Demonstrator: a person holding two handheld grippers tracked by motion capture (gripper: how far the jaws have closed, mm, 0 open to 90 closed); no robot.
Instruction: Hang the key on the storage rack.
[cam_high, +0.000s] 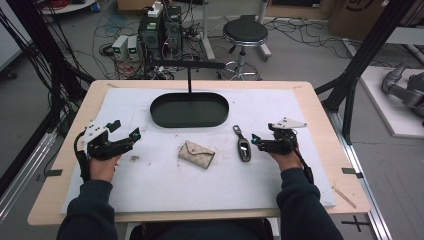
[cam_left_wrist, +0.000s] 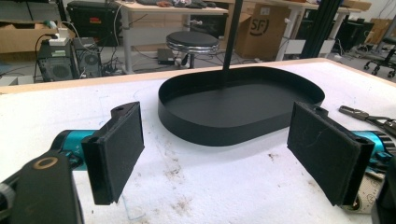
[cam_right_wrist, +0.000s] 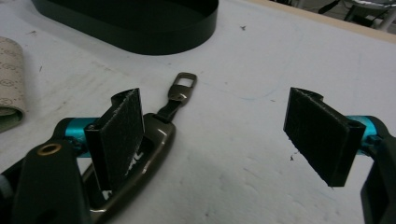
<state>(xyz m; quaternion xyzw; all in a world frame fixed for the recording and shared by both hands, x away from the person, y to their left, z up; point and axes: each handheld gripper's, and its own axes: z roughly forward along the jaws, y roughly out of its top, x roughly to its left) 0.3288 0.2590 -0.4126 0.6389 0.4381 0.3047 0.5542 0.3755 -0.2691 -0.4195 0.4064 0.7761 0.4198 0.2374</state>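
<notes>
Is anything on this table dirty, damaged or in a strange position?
Only small things: brown smudges stain the white mat near the left tool. The pouch and car key lie at angles, undamaged.

The tray (cam_high: 189, 110) looked matt black, the key fob (cam_right_wrist: 135, 161) glossy metal (scuffed), the pouch (cam_high: 196, 153) patterned fabric.

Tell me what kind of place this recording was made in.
Probably a robotics lab or workshop: desktop computers sit in a tangle of cables on the floor, a grey robot arm lies on a platform at the right, and a black stool stands behind the wooden table.
</notes>
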